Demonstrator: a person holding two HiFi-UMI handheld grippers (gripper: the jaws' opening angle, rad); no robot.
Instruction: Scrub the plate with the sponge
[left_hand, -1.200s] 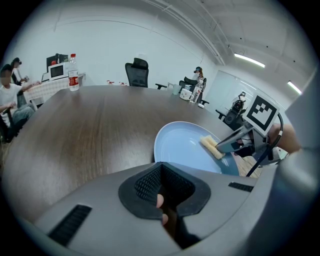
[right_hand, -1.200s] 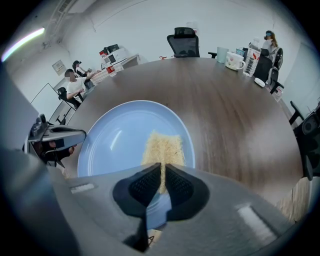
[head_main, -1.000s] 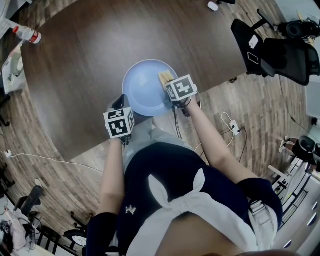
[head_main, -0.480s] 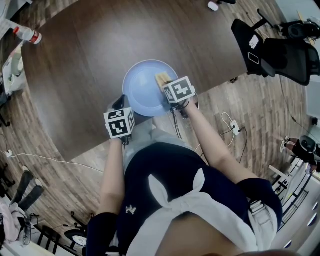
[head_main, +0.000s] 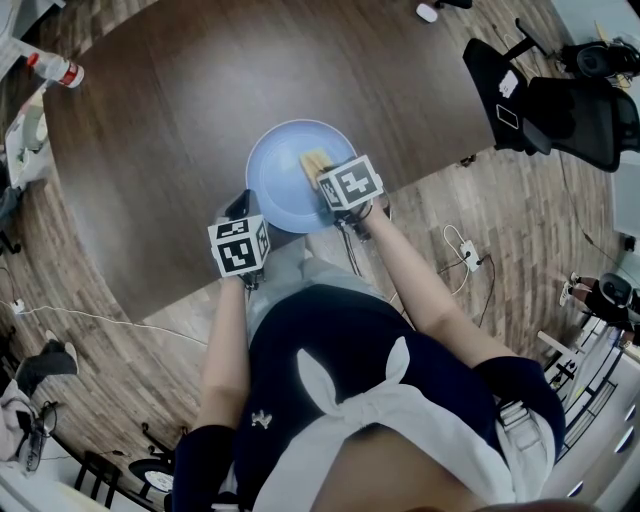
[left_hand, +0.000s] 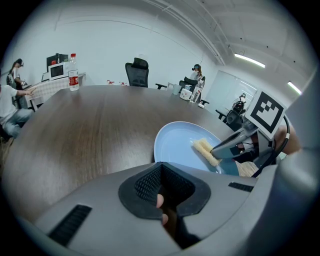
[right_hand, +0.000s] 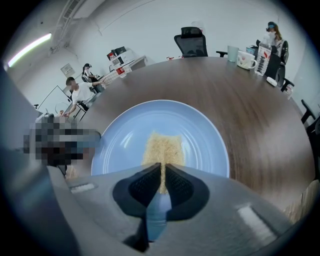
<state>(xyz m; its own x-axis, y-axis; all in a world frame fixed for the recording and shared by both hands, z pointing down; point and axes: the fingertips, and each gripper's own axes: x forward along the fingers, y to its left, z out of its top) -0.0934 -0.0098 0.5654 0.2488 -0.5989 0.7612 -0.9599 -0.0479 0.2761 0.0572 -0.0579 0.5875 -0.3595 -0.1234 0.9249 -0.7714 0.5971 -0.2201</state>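
A round, pale blue plate (head_main: 280, 185), smooth and glossy with a shallow raised rim, lies on the table (head_main: 170, 110) close to its near edge. The table is large and rounded, its top a dark brown wood grain.

The right gripper (head_main: 324, 172) reaches over the plate's right side. Its dark, ribbed fingers (right_hand: 142, 186) are pinched almost together on the near end of a sponge (right_hand: 162, 145). The sponge is a flat, yellow-tan rectangle with a coarse, grainy face, and it lies flat on the plate's floor, a little right of centre.

The left gripper (head_main: 237, 207) sits low at the near left, its tip just beside the plate's rim. Its meshed black fingers (left_hand: 145, 182) are closed against each other with nothing between them. A pale spot in the gap below them may be the person's fingertip. From that gripper's view the sponge shows as a thick block with a ridged edge, held on the plate by the other gripper's grey fingers.

A clear bottle (head_main: 55, 68) with a red label stands at the table's far left edge. Mugs (right_hand: 245, 59) stand at its far side. The floor is wood plank with cables across it. Black office chairs (head_main: 560, 95) stand to the right. The walls are white, with strip lights overhead, and seated people show in the background.
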